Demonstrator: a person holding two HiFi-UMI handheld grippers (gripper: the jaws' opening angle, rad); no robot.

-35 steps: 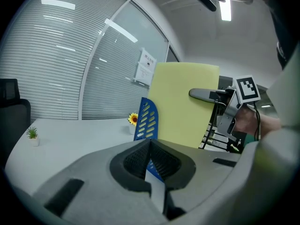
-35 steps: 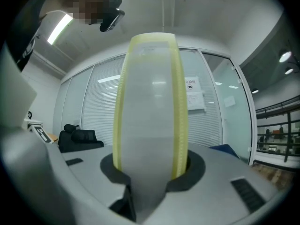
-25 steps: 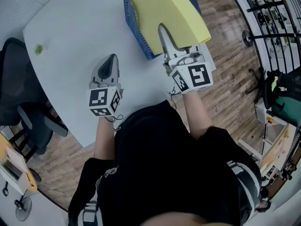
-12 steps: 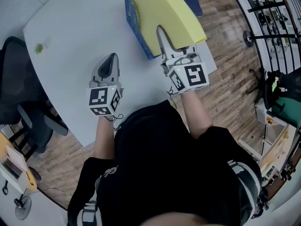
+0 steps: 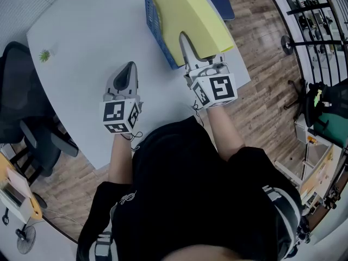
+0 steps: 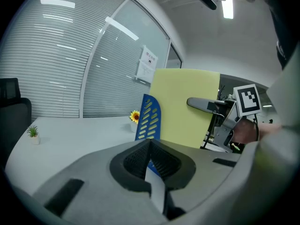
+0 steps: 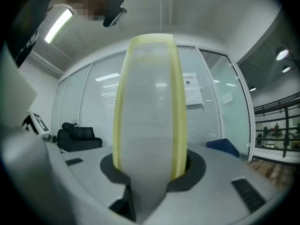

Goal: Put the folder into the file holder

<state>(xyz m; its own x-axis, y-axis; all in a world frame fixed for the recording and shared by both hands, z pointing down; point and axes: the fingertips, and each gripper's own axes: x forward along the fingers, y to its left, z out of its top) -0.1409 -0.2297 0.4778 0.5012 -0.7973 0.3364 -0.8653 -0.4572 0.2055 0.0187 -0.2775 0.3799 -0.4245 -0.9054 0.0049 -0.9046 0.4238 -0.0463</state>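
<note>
Yellow folder (image 5: 185,12) with thick pale spine, upright.

Even, cool indoor light: a ceiling lamp (image 6: 228,8) at 1 o'clock in the left gripper view, a second lamp (image 7: 58,25) at 10 o'clock in the right gripper view; reflections streak the glass wall (image 6: 122,29); table (image 5: 81,48) evenly lit; fisheye bending, dark corners; near folder (image 7: 150,125) out of focus
</note>
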